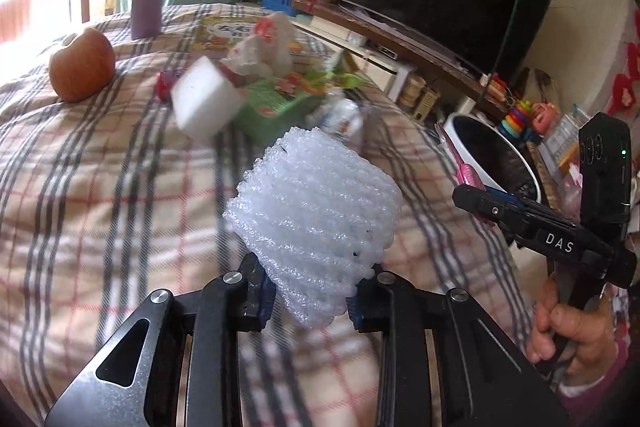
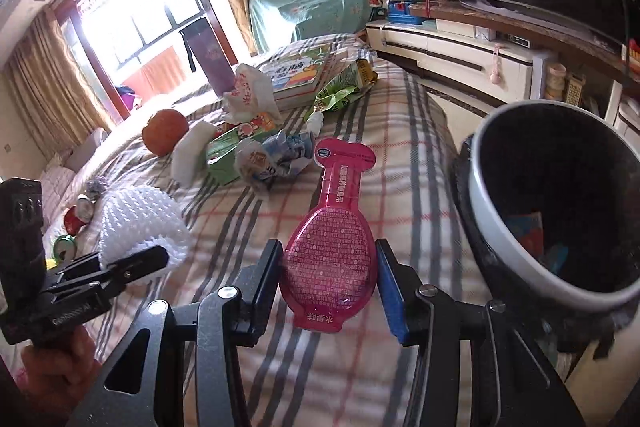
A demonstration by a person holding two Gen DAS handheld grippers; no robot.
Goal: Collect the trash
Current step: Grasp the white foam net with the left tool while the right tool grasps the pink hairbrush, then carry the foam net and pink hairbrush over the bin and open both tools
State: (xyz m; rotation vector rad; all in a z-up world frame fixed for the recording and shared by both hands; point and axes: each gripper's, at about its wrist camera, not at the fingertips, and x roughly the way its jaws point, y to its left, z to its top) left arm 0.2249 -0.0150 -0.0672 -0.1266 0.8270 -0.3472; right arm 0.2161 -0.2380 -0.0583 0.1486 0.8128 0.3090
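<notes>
My left claw [image 1: 310,301] and right claw [image 2: 328,287] are black metal with silver screws and blue pads [image 2: 390,291]; white "DAS" lettering, pink sleeve at five o'clock.

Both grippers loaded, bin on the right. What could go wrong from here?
1. The left gripper pinches only the lower end of the white foam mesh sleeve; the soft foam may slip out.
2. The right gripper holds the flat pink plastic pouch by its edges, so it could twist free before reaching the white-rimmed black bin.

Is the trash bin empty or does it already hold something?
Not empty. The trash bin holds some colourful wrappers near its bottom in the right wrist view.
</notes>
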